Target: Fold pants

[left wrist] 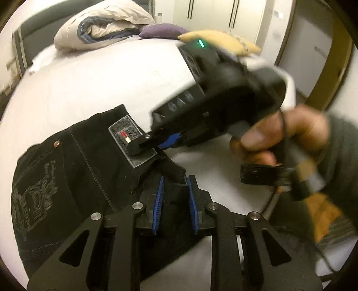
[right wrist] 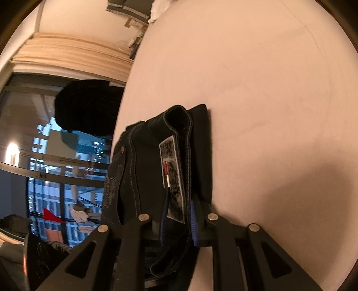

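Black jeans (left wrist: 73,170) with a grey waistband patch (left wrist: 129,141) lie on a white bed (left wrist: 100,85). My left gripper (left wrist: 174,197) is shut on a fold of the waistband between its blue pads. My right gripper (left wrist: 147,145), held by a hand, clamps the waistband at the patch. In the right wrist view the jeans (right wrist: 145,170) hang folded in my right gripper (right wrist: 179,223), with the patch (right wrist: 173,179) between the blue pads.
A folded duvet (left wrist: 100,24), a purple cushion (left wrist: 163,31) and a yellow cushion (left wrist: 212,40) lie at the bed's far side. Wardrobe doors (left wrist: 212,13) stand behind. The right wrist view shows a window (right wrist: 56,179) beyond the bed edge.
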`<state>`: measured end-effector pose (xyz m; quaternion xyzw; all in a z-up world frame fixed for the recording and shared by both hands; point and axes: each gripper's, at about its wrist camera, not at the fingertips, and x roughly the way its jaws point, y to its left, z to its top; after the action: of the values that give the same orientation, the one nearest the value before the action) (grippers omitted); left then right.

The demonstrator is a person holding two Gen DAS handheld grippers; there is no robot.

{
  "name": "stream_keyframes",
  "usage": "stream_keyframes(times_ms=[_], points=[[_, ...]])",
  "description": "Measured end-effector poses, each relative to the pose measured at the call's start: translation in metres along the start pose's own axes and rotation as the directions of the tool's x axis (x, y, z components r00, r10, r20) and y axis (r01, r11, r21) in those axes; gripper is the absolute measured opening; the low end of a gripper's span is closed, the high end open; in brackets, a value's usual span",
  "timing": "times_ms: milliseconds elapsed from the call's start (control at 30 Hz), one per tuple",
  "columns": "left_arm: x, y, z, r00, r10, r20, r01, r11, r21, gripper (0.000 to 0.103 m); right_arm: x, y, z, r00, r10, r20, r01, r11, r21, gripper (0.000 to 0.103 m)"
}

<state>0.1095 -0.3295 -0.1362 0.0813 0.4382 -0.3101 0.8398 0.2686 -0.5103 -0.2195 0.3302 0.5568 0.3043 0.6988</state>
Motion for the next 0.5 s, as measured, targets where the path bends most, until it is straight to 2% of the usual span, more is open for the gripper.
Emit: stream_keyframes(times_ms=[67,100,133,167,200,233,300,367,400,433,467,500], points=[[-0.028,0.014,-0.002,0.998,-0.038,0.041,0.039,0.999,-0.038,0.024,-0.003,-0.001,-0.001,1.000,0.019,0.010,-0.019,1.000,0.014,0.021],[-0.044,0.023,-0.005,0.997,-0.047,0.067,0.050,0.997,-0.057,0.033,-0.006,-0.001,-0.002,1.000,0.018,0.018,-0.018,1.000,0.022,0.023],[-0.058,0.036,-0.007,0.994,-0.058,0.090,0.066,0.995,-0.079,0.060,-0.012,-0.001,-0.003,0.999,0.008,0.034,-0.009,0.999,0.032,0.025],[-0.071,0.048,-0.011,0.992,-0.059,0.112,0.071,0.992,-0.106,0.076,-0.020,-0.001,-0.004,0.998,-0.016,0.057,0.013,0.999,0.044,0.028],[-0.084,0.065,-0.016,0.989,-0.040,0.145,0.062,0.987,-0.146,0.093,-0.031,-0.001,-0.007,0.994,-0.064,0.085,0.059,0.996,0.061,0.039],[-0.100,0.089,-0.023,0.983,-0.014,0.185,0.054,0.976,-0.209,0.095,-0.041,-0.002,-0.010,0.991,-0.083,0.109,0.075,0.994,0.077,0.042],[-0.111,0.137,-0.030,0.981,-0.020,0.195,0.082,0.946,-0.315,0.095,-0.057,0.006,-0.015,0.986,-0.080,0.147,0.069,0.995,0.075,0.042],[-0.114,0.173,-0.035,0.979,-0.018,0.204,0.100,0.911,-0.400,0.094,-0.061,0.031,-0.020,0.987,-0.046,0.153,0.044,0.999,0.011,0.041],[-0.113,0.192,-0.034,0.977,-0.023,0.211,0.115,0.892,-0.438,0.083,-0.059,0.045,-0.021,0.988,-0.035,0.148,0.039,0.999,-0.025,0.037],[-0.107,0.211,-0.029,0.977,-0.058,0.206,0.149,0.876,-0.458,0.063,-0.054,0.060,-0.021,0.990,-0.033,0.139,0.043,0.997,-0.069,0.033],[-0.098,0.224,-0.025,0.975,-0.103,0.194,0.184,0.868,-0.462,0.050,-0.045,0.076,-0.019,0.992,-0.027,0.123,0.041,0.993,-0.112,0.026],[-0.089,0.233,-0.020,0.974,-0.139,0.180,0.209,0.860,-0.465,0.029,-0.038,0.085,-0.016,0.994,-0.019,0.111,0.034,0.991,-0.133,0.022]])
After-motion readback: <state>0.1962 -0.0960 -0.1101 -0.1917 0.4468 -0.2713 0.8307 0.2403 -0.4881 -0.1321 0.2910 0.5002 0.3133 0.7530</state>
